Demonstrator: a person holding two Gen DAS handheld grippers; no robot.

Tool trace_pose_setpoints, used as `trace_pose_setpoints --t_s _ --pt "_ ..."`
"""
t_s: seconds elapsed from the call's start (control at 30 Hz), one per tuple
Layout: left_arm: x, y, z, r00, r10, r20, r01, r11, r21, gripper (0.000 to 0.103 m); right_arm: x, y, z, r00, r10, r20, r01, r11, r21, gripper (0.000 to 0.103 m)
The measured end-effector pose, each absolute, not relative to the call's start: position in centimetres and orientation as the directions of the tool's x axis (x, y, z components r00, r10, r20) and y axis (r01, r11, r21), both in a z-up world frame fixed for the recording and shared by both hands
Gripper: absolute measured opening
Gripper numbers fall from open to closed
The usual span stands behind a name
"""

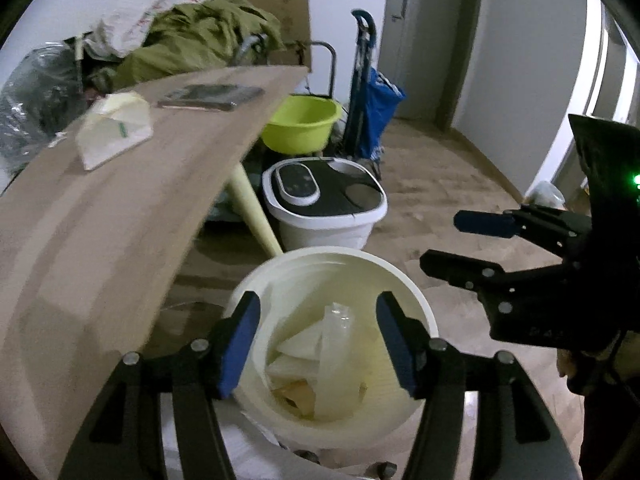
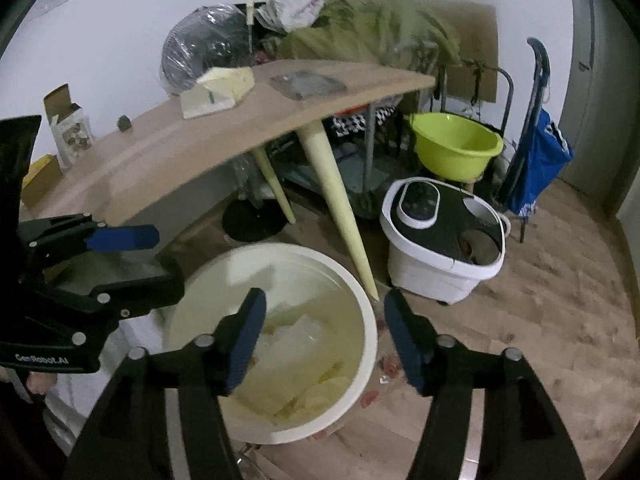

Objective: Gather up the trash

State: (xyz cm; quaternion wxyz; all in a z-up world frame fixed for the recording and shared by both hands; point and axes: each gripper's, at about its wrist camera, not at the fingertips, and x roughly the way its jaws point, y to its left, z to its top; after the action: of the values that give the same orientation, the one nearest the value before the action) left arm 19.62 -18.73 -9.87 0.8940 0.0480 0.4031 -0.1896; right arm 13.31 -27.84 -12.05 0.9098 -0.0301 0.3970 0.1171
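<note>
White bin (image 1: 404, 276) of seemingly plastic trash (image 1: 320, 360) below both grippers' spread, empty jaws

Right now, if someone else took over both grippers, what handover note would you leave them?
Left gripper: open, empty, above the round white plastic bin.
Right gripper: open, empty, at the same bin's right rim.
Done: crumpled white wrappers and plastic scraps already lie inside the bin.
Left: a white paper bag with green print and a flat clear plastic sleeve sit on the light wooden tabletop. Small reddish scraps lie on the wood floor right of the bin. Whether the open cardboard boxes are trash, I cannot tell.
</note>
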Motion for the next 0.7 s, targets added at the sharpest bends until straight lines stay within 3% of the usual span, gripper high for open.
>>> trace_pose_setpoints --t_s 0.33,0.47,0.7 --pt "17.5 -14.2 -6.6 0.705 -0.249 -0.664 0.269 0.96 -0.074 0.061 13.0 -24.2 -8.9 0.682 0.235 -0.693 -0.314 0.949 0.012 0.066" --pt "16.7 -12.4 -5.6 0.741 -0.216 -0.635 0.22 0.973 -0.074 0.063 13.0 -22.8 -7.6 0.692 0.261 -0.673 -0.344 0.939 0.01 0.077" --pt "15.1 -9.0 -4.0 0.799 -0.143 -0.585 0.123 0.99 -0.074 0.078 13.4 -20.8 -5.4 0.702 0.315 -0.639 -0.396 0.918 0.017 0.081"
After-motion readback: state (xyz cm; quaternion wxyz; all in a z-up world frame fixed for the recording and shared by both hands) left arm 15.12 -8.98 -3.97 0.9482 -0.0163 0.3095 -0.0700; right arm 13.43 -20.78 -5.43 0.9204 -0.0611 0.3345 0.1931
